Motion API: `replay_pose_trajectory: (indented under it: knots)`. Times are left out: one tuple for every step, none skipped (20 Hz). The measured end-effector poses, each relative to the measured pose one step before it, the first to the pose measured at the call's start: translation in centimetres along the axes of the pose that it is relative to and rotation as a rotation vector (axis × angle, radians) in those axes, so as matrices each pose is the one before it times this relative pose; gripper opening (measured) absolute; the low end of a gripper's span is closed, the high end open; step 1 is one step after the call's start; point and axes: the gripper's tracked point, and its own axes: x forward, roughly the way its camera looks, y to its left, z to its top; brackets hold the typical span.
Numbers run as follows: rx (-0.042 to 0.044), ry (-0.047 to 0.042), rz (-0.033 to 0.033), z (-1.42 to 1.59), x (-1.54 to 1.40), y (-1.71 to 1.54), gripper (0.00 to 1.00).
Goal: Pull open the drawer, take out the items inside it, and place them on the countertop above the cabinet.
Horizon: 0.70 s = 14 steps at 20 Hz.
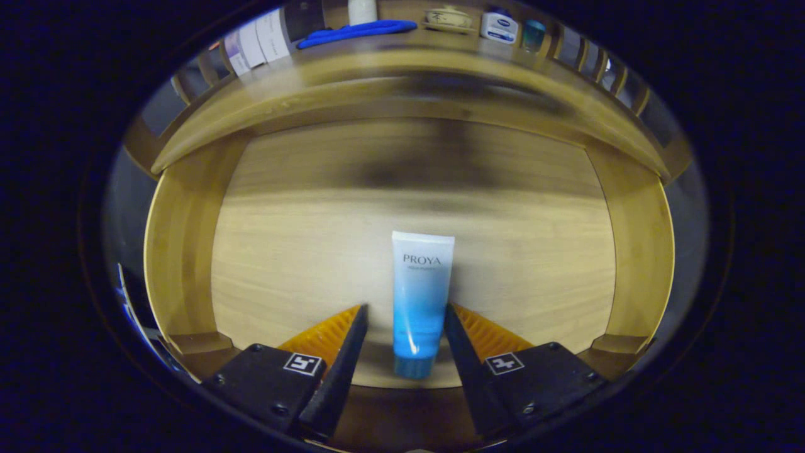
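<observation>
Gripper view: I look down into the pulled-open wooden drawer [188, 251]. A blue-and-white cosmetic tube [420, 302] lies flat on the drawer floor, cap end toward me, its long axis running straight away along my fingers. My tool [405, 314] is spread wide, one finger on each side of the tube's lower half, with a gap on the left and the right finger close beside it. Beyond the drawer, the table [402, 63] above the cabinet carries bottles and jars.
</observation>
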Motion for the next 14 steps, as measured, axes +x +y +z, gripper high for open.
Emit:
replay_pose_trajectory:
  knots:
    - [0.01990,0.00586,-0.00357,-0.064,0.203,-0.153,0.78]
    - [0.00817,-0.00379,-0.01135,0.075,0.122,-0.288,0.72]
    - [0.00992,-0.00418,-0.00761,0.316,-0.013,-0.369,0.66]
    - [-0.00119,-0.00195,0.00118,0.000,-0.199,0.055,0.54]
    - [0.00738,-0.00368,0.00056,-0.146,0.223,0.055,0.51]
    - [0.00734,-0.00321,0.00655,-0.039,-0.078,0.070,0.48]
    - [0.00757,-0.00516,0.01440,0.136,-0.237,0.252,0.47]
    - [0.00324,-0.00576,0.00917,0.109,-0.132,-0.245,0.46]
    - [0.00063,-0.00890,0.00678,0.118,-0.152,-0.059,0.46]
    - [0.00332,-0.00998,0.00740,0.179,-0.250,-0.008,0.45]
    - [-0.00139,-0.01315,0.00948,0.177,-0.114,0.045,0.45]
    - [-0.00451,-0.01483,0.00891,0.180,-0.200,-0.096,0.45]
    - [-0.00588,-0.01622,0.00403,0.155,-0.107,-0.117,0.45]
    - [-0.00789,-0.01824,0.01058,0.231,-0.403,0.074,0.45]
